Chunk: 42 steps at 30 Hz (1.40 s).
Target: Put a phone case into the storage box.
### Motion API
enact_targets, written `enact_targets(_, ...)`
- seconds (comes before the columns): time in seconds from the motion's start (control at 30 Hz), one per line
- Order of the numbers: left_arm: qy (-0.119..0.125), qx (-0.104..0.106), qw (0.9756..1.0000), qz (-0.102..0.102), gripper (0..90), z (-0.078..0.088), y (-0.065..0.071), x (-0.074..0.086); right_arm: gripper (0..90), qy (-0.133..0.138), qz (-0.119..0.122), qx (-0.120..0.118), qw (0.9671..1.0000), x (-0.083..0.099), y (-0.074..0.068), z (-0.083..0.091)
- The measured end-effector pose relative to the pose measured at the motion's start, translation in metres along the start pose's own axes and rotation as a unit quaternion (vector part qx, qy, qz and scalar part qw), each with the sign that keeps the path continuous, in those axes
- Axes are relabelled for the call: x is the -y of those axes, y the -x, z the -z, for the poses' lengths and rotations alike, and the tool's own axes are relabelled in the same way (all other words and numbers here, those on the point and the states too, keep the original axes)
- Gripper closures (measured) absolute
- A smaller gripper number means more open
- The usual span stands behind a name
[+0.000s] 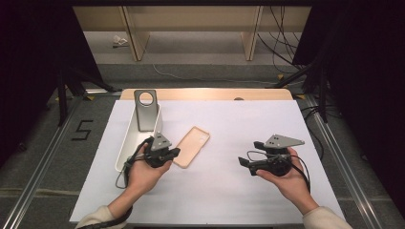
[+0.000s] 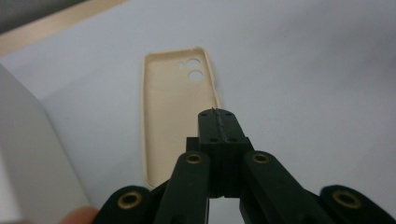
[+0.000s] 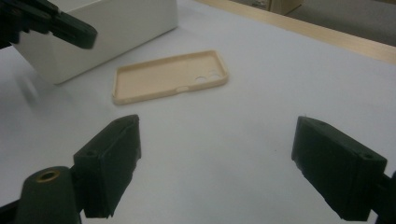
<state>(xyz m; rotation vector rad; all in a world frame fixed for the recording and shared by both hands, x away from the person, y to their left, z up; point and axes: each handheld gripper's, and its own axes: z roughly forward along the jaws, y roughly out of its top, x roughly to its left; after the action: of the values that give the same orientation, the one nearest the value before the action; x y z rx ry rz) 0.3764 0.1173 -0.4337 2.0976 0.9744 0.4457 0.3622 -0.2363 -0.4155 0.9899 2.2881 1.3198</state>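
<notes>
A beige phone case lies open side up on the white table cover, its camera holes at the far end. My left gripper hovers at the case's near left edge. In the left gripper view its jaws are pressed together with nothing between them, above the case. My right gripper is held to the right, pointing left toward the case. Its pads stand wide apart and empty, with the case lying beyond them.
A long white bin stands left of the case, and a grey flat device with a round ring leans at its far end. The bin is close behind the left gripper. The wooden table edge runs along the back.
</notes>
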Motion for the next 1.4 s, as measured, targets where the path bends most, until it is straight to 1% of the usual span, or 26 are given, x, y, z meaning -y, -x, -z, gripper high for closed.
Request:
enact_targets(0.07,-0.025,-0.001,0.9997,0.008,90.0,-0.013,0.002,0.0,16.6,0.0,-0.001,0.0,1.0,0.0,0.0,0.001)
enact_targets(0.17,-0.055,-0.006,0.9984,0.014,90.0,-0.03,0.005,0.003,16.6,0.001,-0.001,0.0,1.0,0.0,0.001,0.001)
enact_targets(0.23,-0.074,-0.015,0.9971,0.007,90.0,-0.039,0.006,0.005,16.7,0.001,-0.001,0.0,1.0,0.0,0.0,0.001)
enact_targets(0.3,-0.086,-0.016,0.9961,0.012,90.0,-0.044,0.007,0.006,16.7,0.001,0.0,-0.001,1.0,0.0,0.0,0.001)
enact_targets(0.37,-0.092,-0.018,0.9956,0.012,90.0,-0.048,0.008,0.007,16.7,0.001,0.0,-0.002,1.0,0.0,0.0,0.001)
enact_targets(0.4,-0.093,-0.019,0.9954,0.015,90.0,-0.049,0.008,0.007,16.6,0.002,0.0,-0.001,1.0,0.0,0.0,0.001)
enact_targets(0.47,-0.098,-0.02,0.995,0.013,90.0,-0.052,0.008,0.007,16.6,0.001,-0.001,-0.001,1.0,0.0,0.0,0.001)
enact_targets(0.6,-0.107,-0.017,0.994,0.015,90.0,-0.058,0.008,0.009,16.7,0.001,0.0,-0.001,1.0,-0.001,0.0,0.001)
enact_targets(0.77,-0.107,-0.016,0.9939,0.02,90.0,-0.06,0.009,0.007,16.6,0.0,0.0,-0.001,1.0,0.0,0.0,0.001)
enact_targets(0.87,-0.108,-0.012,0.9938,0.02,90.0,-0.062,0.012,0.005,16.7,0.001,0.0,-0.001,1.0,0.0,0.0,0.001)
enact_targets(0.97,-0.109,-0.003,0.9937,0.027,90.0,-0.063,0.014,0.004,16.7,0.001,0.0,-0.001,1.0,-0.001,0.0,0.001)
enact_targets(1.07,-0.108,0.004,0.9937,0.028,90.0,-0.065,0.017,0.003,16.7,0.001,0.0,-0.001,1.0,0.0,0.0,0.001)
enact_targets(1.4,-0.107,0.018,0.9938,0.026,90.0,-0.071,0.029,-0.002,16.7,0.001,0.0,-0.001,1.0,0.0,0.0,0.001)
